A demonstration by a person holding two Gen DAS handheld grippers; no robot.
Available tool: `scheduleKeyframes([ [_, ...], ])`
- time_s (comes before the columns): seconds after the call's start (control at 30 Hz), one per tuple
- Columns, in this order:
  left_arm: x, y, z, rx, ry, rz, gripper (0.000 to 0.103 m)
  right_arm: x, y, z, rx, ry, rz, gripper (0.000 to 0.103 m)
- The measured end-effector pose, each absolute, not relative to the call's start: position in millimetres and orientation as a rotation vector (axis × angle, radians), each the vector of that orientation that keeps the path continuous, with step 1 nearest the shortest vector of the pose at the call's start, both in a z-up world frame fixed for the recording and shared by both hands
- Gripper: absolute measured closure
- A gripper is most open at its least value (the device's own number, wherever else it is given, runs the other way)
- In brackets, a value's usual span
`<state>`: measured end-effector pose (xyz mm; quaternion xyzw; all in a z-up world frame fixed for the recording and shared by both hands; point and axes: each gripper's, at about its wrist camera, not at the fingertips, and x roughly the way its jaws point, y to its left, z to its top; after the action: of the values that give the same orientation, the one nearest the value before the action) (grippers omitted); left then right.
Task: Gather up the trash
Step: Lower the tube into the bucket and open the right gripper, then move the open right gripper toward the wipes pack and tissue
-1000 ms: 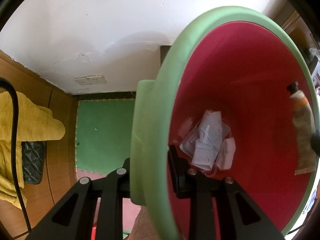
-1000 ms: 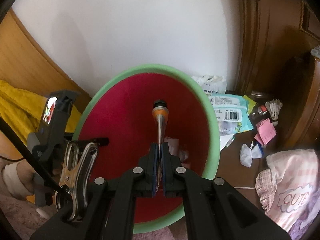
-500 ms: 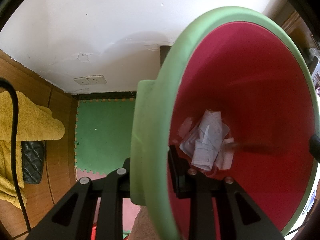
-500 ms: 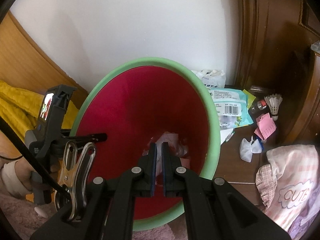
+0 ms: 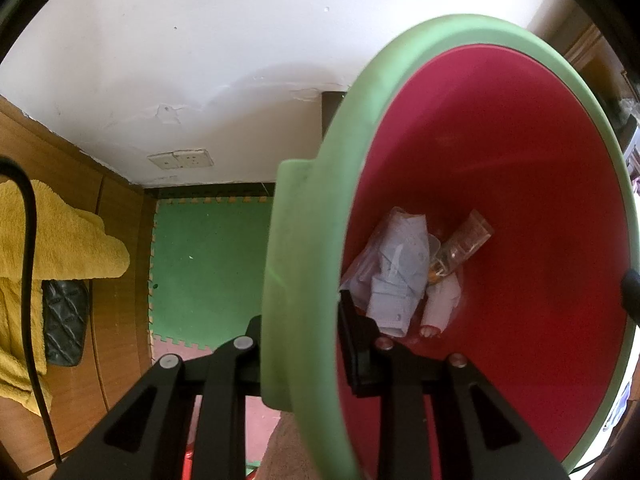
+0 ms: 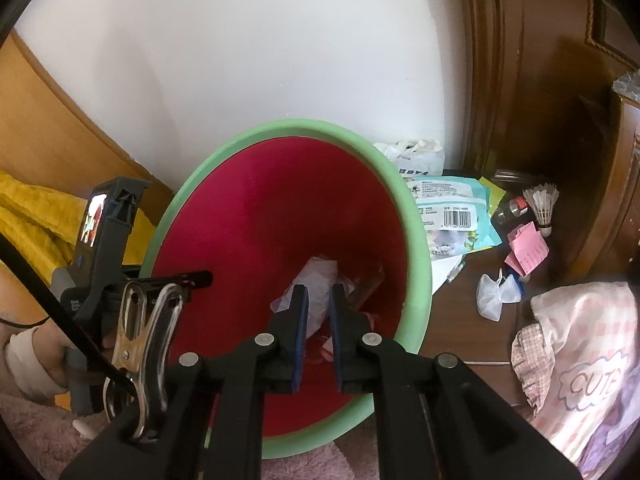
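Note:
A bin with a green rim (image 5: 480, 28) and a red inside is tilted toward me. My left gripper (image 5: 302, 320) is shut on its rim, one finger outside and one inside. At the bin's bottom lie crumpled white papers (image 5: 396, 272) and a squeezed tube (image 5: 460, 244). In the right wrist view the same bin (image 6: 304, 126) sits below my right gripper (image 6: 319, 296), which hangs over its mouth. Its jaws are opening, with a narrow gap and nothing between the blue pads. The papers (image 6: 316, 276) and the tube (image 6: 368, 284) show past the fingertips.
Right of the bin, litter lies on the brown floor: a white bag (image 6: 416, 152), a blue-green packet (image 6: 452, 216), pink paper (image 6: 526, 252), a face mask (image 6: 498, 290) and a shuttlecock (image 6: 542, 204). A dark wooden cabinet (image 6: 560, 120) stands behind. A yellow towel (image 5: 48, 240) hangs at the left.
The tube that my right gripper held over the bin has dropped to the bottom among the papers. The right jaws have parted. The left gripper and the bin have not moved.

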<state>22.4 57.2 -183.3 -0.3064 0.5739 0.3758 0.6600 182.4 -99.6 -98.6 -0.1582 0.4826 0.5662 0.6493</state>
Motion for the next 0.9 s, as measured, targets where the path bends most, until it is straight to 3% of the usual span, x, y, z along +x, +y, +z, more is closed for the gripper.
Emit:
scheduleKeyframes([
  [0.13,22.3,57.1,-183.2,-0.693,1.299,0.851,0.079,182.7,-100.9,-97.9,-0.335,1.101,1.3,0.079],
  [0.9,20.4,58.0,-183.2,-0.704,1.298,0.853,0.079,217.8,-128.4,-50.7,-0.203,0.967,1.243,0.079],
])
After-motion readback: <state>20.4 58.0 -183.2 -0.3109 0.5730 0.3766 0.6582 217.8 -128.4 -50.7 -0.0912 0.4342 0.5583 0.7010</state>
